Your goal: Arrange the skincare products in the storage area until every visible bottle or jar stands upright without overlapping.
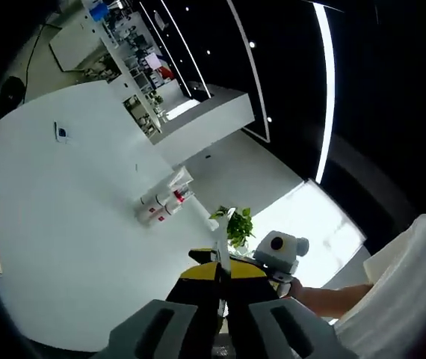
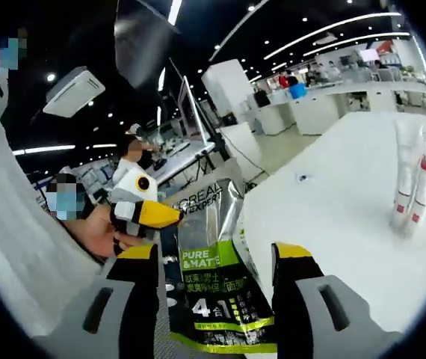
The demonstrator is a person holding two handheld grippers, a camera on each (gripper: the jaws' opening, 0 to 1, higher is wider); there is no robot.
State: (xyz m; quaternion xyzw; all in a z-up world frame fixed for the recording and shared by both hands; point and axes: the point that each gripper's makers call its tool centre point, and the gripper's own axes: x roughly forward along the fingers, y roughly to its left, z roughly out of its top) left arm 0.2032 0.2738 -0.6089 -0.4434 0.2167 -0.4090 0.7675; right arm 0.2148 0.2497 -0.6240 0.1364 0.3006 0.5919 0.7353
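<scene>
left gripper: jaws pressing together, pinching a thin white edge, looks like the pack seen edge-on; can't confirm.
right gripper: jaws spreading wide, silver-green skincare pack sitting between them; contact unclear.
bottles: two white ones with red labels standing upright, touching, on the white desk, well apart from the pack.
plant: sitting near the bottles, toward the person's hand.

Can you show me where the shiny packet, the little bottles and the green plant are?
shiny packet [image 2: 217, 288], right gripper view, green label.
little bottles [image 2: 415, 187], right gripper view, bottle body.
green plant [image 1: 237, 224], left gripper view, leaves.
</scene>
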